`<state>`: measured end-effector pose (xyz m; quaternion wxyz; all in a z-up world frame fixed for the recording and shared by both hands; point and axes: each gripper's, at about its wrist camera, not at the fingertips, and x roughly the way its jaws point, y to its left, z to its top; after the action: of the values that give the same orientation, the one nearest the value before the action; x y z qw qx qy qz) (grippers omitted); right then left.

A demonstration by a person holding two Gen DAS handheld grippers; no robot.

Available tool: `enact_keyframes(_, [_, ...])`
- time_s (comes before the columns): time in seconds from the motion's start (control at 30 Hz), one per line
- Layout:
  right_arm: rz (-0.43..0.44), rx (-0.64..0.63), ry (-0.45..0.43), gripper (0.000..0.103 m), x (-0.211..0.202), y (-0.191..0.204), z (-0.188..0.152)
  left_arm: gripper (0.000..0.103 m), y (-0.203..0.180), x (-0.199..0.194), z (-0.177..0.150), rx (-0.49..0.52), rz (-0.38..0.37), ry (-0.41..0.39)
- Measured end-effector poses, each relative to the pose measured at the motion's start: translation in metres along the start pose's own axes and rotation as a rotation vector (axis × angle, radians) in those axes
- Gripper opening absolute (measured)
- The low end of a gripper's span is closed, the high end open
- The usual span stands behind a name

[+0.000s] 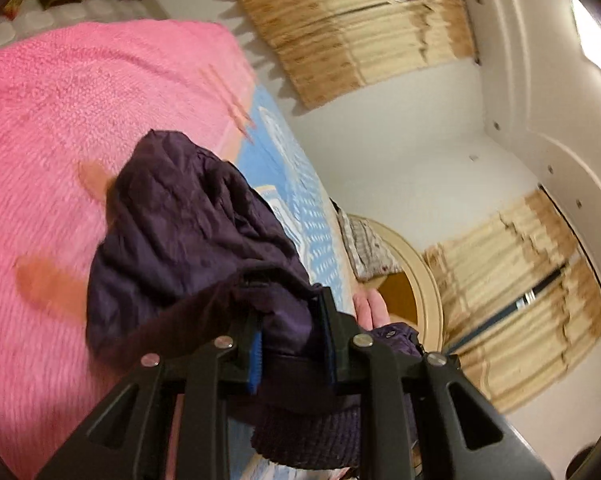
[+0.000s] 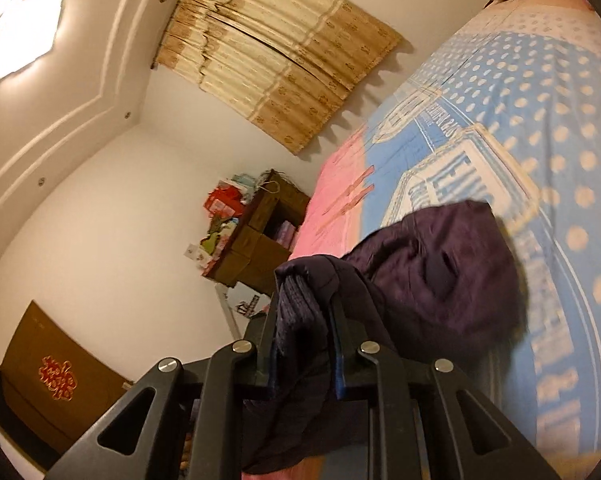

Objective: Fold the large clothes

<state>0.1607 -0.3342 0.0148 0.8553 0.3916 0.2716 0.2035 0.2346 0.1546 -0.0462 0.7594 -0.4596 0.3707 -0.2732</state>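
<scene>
A dark purple jacket [image 1: 188, 216] hangs bunched over the bed, held up by both grippers. In the left wrist view my left gripper [image 1: 288, 312] is shut on a thick fold of it, and its ribbed hem droops below the fingers. A person's hand [image 1: 370, 308] shows just right of that gripper, with more jacket beneath it. In the right wrist view my right gripper [image 2: 304, 308] is shut on a ribbed edge of the jacket [image 2: 440, 268]. The rest of the garment trails to the right above the blue dotted sheet [image 2: 540, 120].
The bed carries a pink blanket [image 1: 80, 100] beside the blue sheet [image 1: 292, 168], with a checked pillow [image 1: 364, 244] at a round cream headboard [image 1: 428, 280]. Tan curtains [image 1: 352, 28] hang on white walls. A wooden cabinet [image 2: 260, 236] with bags stands past the bed's far end.
</scene>
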Motion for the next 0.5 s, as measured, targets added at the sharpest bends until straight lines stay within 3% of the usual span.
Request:
enact_keyframes(0.17, [-0.098, 0.055, 0.007, 0.019, 0.071, -0.024, 0.043, 0.024, 0.038, 0.045, 0.041, -0.126, 0.067, 0.014])
enact_keyframes(0.33, [-0.278, 0.032, 0.06, 0.019, 0.156, -0.064, 0.063, 0.029, 0.081, 0.088, 0.068, -0.266, 0.119, 0.101])
enact_keyframes(0.4, [-0.34, 0.0, 0.081, 0.018, 0.187, -0.081, 0.066, 0.034, 0.078, 0.083, 0.069, -0.28, 0.105, 0.094])
enact_keyframes(0.5, [-0.388, -0.025, 0.089, 0.016, 0.216, -0.103, 0.069, 0.048, 0.058, 0.064, 0.071, -0.202, 0.073, 0.05])
